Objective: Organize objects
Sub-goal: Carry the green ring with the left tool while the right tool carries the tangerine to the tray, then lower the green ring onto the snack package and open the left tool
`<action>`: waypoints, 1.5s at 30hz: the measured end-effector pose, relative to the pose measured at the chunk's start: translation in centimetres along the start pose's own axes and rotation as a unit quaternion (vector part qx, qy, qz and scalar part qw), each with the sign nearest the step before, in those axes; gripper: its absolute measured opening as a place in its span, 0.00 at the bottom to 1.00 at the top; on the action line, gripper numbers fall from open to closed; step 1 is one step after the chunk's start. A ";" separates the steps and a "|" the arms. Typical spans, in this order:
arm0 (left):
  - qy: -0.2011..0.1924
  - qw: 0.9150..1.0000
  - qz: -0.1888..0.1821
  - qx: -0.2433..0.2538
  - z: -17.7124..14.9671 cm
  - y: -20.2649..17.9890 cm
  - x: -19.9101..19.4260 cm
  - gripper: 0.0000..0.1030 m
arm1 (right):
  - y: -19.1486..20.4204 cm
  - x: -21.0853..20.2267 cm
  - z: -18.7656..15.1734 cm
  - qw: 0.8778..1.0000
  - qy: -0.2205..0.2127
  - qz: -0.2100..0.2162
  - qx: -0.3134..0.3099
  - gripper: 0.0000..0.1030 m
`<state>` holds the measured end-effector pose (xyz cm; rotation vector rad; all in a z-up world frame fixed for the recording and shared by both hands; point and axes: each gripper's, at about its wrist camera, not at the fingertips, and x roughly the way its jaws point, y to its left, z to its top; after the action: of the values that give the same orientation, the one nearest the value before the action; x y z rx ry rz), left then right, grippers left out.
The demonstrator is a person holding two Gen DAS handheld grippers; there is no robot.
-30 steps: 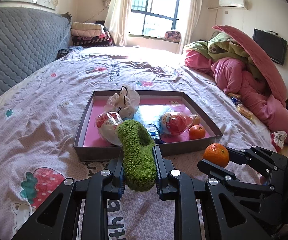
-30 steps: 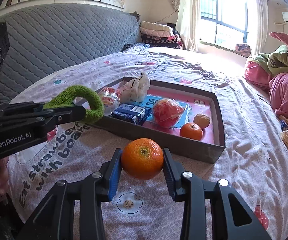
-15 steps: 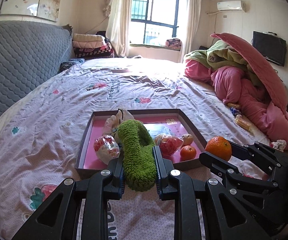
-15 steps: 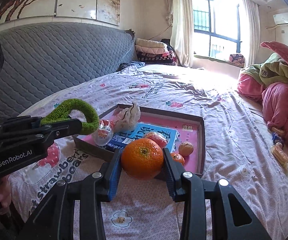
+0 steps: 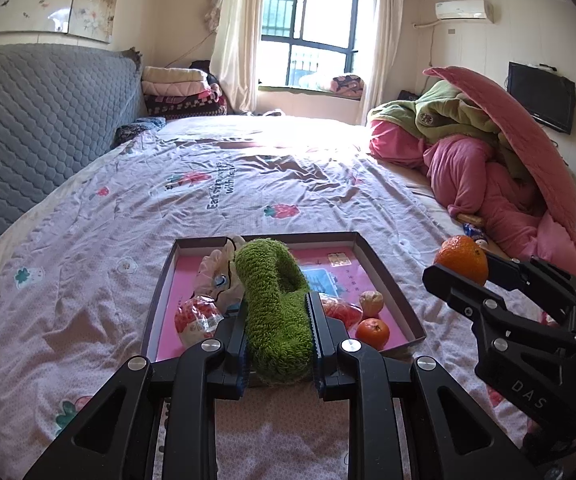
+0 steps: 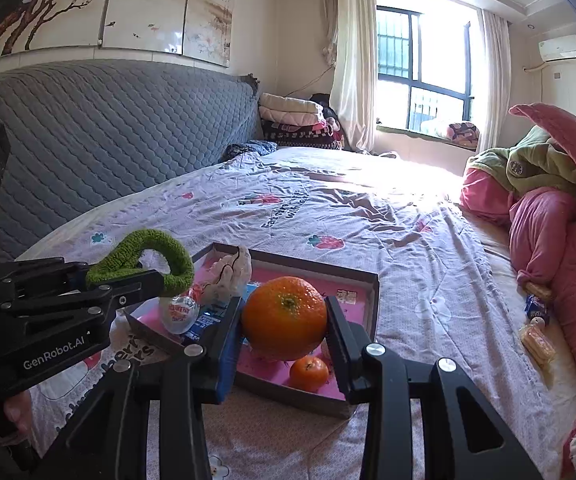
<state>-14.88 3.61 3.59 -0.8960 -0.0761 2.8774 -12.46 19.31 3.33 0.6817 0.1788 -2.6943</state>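
My left gripper (image 5: 275, 340) is shut on a fuzzy green knitted piece (image 5: 275, 300), held up in the air in front of the tray; it shows in the right wrist view (image 6: 143, 254) too. My right gripper (image 6: 283, 324) is shut on a large orange (image 6: 283, 322), also seen in the left wrist view (image 5: 462, 258). The brown tray with a pink floor (image 5: 384, 276) lies on the bed below and holds a small tangerine (image 5: 372, 330), a walnut-like nut (image 5: 371, 302), a wrapped red snack (image 5: 197, 318) and a white plastic bag (image 5: 215, 268).
The bed sheet (image 5: 207, 184) has strawberry prints. A grey quilted headboard (image 5: 27, 120) runs along the left. Pink and green bedding (image 5: 488, 152) is piled at the right, with snack packets (image 6: 536, 340) beside it. Folded blankets (image 5: 183, 92) sit by the window.
Both grippers have risen and pulled back from the tray with their objects still held; the tray now looks smaller and lower in both views.
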 end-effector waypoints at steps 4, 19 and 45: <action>0.002 1.000 0.000 -0.002 0.9 0.3 0.8 0.23 | -1.0 0.4 1.1 1.000 -0.007 -0.012 0.003 0.38; 0.000 1.000 0.010 -0.008 4.3 1.7 4.0 0.23 | -3.6 2.7 2.3 0.999 0.002 -0.035 -0.001 0.39; 0.077 0.997 -0.022 -0.016 -2.2 1.5 11.1 0.24 | -4.6 8.3 -3.2 0.993 0.118 -0.027 0.016 0.39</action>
<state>-22.85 3.64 -4.58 -1.1039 -0.1261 2.7645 -19.57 21.66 -3.36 1.0192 0.2155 -2.6659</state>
